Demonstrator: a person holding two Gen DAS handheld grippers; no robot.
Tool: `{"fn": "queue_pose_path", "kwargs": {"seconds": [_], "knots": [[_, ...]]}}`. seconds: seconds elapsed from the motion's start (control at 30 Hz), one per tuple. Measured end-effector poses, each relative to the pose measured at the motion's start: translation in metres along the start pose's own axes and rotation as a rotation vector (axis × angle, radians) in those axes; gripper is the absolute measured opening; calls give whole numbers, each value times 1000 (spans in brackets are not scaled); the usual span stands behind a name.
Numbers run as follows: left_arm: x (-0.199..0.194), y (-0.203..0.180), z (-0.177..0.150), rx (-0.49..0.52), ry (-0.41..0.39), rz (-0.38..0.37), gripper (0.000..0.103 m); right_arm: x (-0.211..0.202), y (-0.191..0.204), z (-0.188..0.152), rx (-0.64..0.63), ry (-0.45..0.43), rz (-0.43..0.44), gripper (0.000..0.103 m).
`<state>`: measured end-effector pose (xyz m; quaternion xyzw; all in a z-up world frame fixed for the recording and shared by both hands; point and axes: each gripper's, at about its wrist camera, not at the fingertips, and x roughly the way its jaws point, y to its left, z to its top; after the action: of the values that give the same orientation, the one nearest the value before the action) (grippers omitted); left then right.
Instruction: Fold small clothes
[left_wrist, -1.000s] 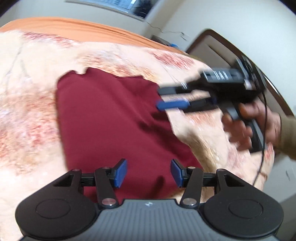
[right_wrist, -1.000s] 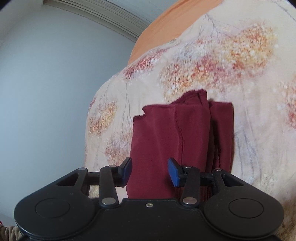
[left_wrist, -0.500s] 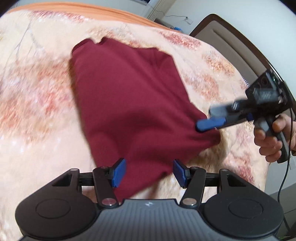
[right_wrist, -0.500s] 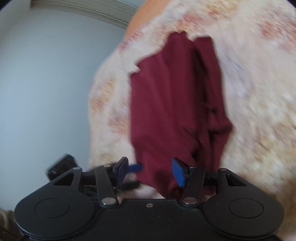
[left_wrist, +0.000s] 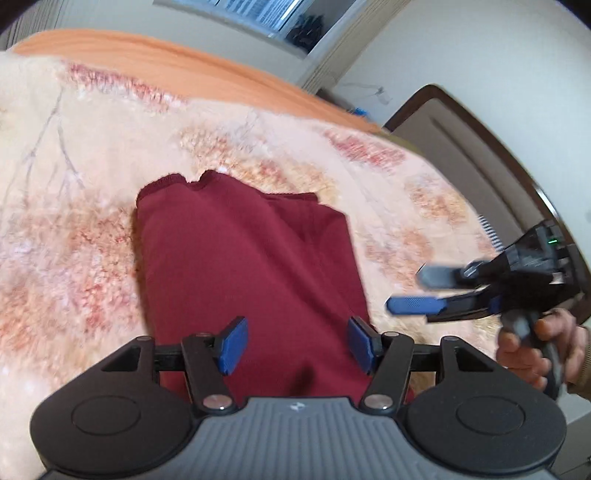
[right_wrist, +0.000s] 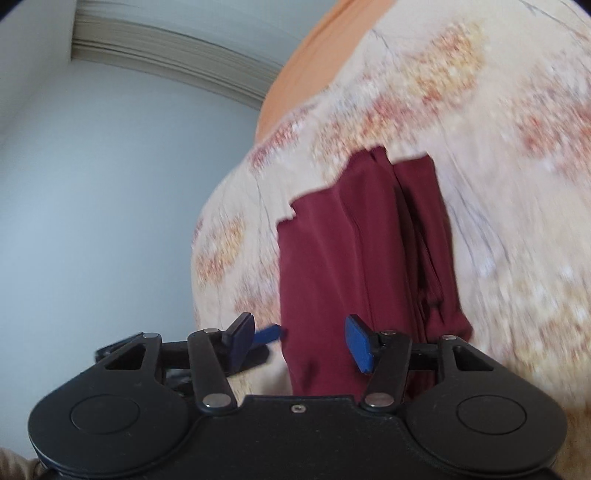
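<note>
Bedroom, daylit, white walls.
Floral blanket (left_wrist: 92, 155) over orange sheet (left_wrist: 177, 70); window (left_wrist: 255, 13) at top centre; dark wooden headboard (left_wrist: 476, 147) at right; curtain (right_wrist: 166, 62) upper left.

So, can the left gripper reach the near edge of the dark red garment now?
Probably yes: the left gripper is open right above the dark red garment, nothing between.

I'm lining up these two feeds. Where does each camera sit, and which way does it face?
Left wrist: on the left tongs, looking down across the dark red folded garment on the floral blanket; the right tongs and hand show.
Right wrist: on the right tongs, looking down at the garment's layered edge; a left-tongs pad shows.
Shared: garment, blanket.
</note>
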<state>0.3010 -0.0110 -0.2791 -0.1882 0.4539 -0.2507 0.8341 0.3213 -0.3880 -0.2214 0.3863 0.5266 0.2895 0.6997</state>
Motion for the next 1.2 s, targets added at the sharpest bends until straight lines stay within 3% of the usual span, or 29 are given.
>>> {"fn": "queue_pose_path", "kwargs": {"seconds": [0.17, 0.23, 0.3, 0.47, 0.77, 1.2], "knots": [[38, 16, 2, -79, 68, 69, 63, 27, -17, 24, 68, -28, -22, 62], [37, 20, 2, -112, 53, 61, 63, 39, -24, 27, 43, 2, -104, 61], [28, 18, 3, -116, 38, 56, 63, 42, -26, 28, 46, 11, -104, 61], [-3, 22, 6, -92, -14, 93, 67, 17, -15, 16, -4, -33, -68, 70], [-3, 49, 15, -87, 34, 210, 68, -5, -26, 10, -69, -75, -223, 78], [26, 62, 13, -100, 99, 195, 73, 21, -38, 17, -115, -50, -280, 82]]}}
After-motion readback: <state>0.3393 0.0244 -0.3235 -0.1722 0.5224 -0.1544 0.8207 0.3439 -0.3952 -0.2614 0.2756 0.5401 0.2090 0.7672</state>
